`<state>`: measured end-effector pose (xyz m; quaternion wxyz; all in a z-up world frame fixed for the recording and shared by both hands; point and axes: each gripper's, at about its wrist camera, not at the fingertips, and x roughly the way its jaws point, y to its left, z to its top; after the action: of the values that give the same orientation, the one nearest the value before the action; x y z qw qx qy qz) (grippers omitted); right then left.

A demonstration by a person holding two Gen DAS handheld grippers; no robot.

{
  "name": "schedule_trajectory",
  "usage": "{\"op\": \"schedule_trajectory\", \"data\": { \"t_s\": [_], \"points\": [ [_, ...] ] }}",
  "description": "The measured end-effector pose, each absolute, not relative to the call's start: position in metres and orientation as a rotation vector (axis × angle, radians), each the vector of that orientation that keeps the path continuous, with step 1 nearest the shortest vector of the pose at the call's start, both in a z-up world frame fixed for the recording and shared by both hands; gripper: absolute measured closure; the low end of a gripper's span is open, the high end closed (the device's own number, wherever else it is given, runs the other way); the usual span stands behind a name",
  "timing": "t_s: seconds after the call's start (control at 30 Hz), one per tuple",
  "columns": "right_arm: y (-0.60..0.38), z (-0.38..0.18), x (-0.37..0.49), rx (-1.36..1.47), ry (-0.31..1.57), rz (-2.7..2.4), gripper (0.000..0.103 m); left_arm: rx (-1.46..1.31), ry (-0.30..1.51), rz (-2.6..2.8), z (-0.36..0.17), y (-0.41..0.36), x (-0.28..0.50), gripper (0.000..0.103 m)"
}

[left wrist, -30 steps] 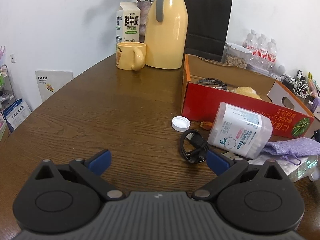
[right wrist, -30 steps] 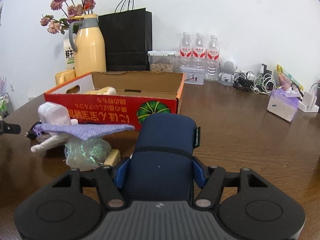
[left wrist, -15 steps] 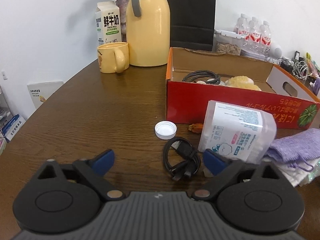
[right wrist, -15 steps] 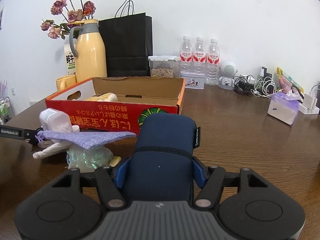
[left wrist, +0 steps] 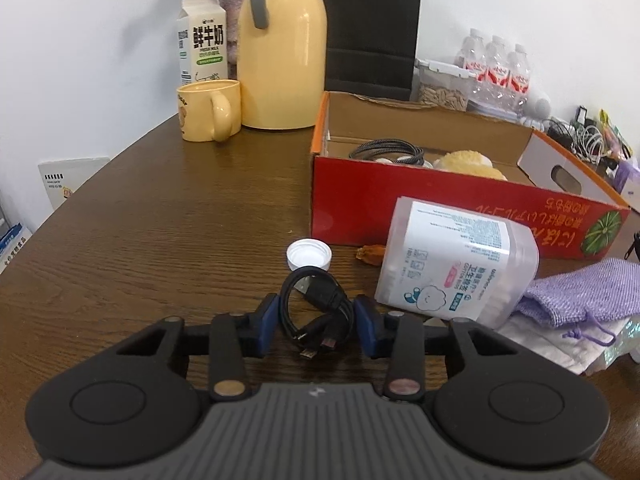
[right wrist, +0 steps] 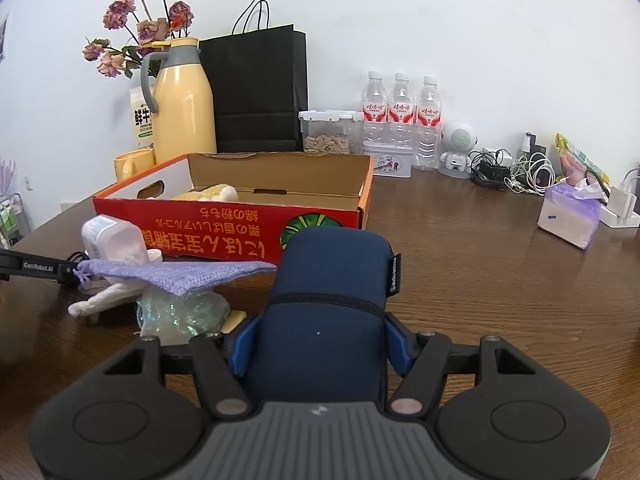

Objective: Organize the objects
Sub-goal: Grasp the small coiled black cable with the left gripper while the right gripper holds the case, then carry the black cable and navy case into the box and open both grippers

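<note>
A coiled black cable (left wrist: pixel 320 300) lies on the brown table between the blue pads of my left gripper (left wrist: pixel 316 320). The jaws are closing, and the pads touch the coil's two sides. A white bottle cap (left wrist: pixel 309 254) sits just beyond the coil. To its right a clear tub of cotton buds (left wrist: pixel 460 264) lies on its side. My right gripper (right wrist: pixel 318 344) is shut on a navy blue soft case (right wrist: pixel 332 280), low over the table. The red cardboard box (left wrist: pixel 400 200) stands open behind, with a grey cable and a yellow plush inside.
A purple knit pouch (left wrist: pixel 580 292) rests on white cloth and a shiny bag right of the tub. A yellow mug (left wrist: pixel 210 110), a yellow jug (left wrist: pixel 282 52), a milk carton, a black paper bag (right wrist: pixel 256 92) and water bottles (right wrist: pixel 400 120) line the back. A tissue pack (right wrist: pixel 568 216) lies far right.
My left gripper moved forward until the black cable lay between its fingers, then the jaws closed in from wide open to the coil's sides. The right gripper and its navy case stayed still.
</note>
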<state>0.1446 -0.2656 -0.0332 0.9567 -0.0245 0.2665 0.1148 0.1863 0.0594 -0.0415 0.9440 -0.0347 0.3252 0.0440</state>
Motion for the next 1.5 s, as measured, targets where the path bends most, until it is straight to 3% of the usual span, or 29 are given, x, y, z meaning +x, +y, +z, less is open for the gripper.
{"op": "schedule_trajectory", "data": {
  "t_s": [0.83, 1.13, 1.5],
  "points": [
    [-0.243, 0.019, 0.174, -0.115, 0.390, 0.268, 0.040, -0.069, 0.425, 0.010, 0.050, 0.037, 0.207, 0.063],
    [-0.206, 0.036, 0.241, -0.142, 0.355, 0.303, 0.040, -0.087, 0.425, 0.011, 0.052, 0.021, 0.257, 0.063],
    [-0.189, 0.004, 0.324, -0.071, 0.463, 0.260, 0.040, -0.104, 0.490, 0.070, 0.032, 0.016, 0.314, 0.063]
  ]
}}
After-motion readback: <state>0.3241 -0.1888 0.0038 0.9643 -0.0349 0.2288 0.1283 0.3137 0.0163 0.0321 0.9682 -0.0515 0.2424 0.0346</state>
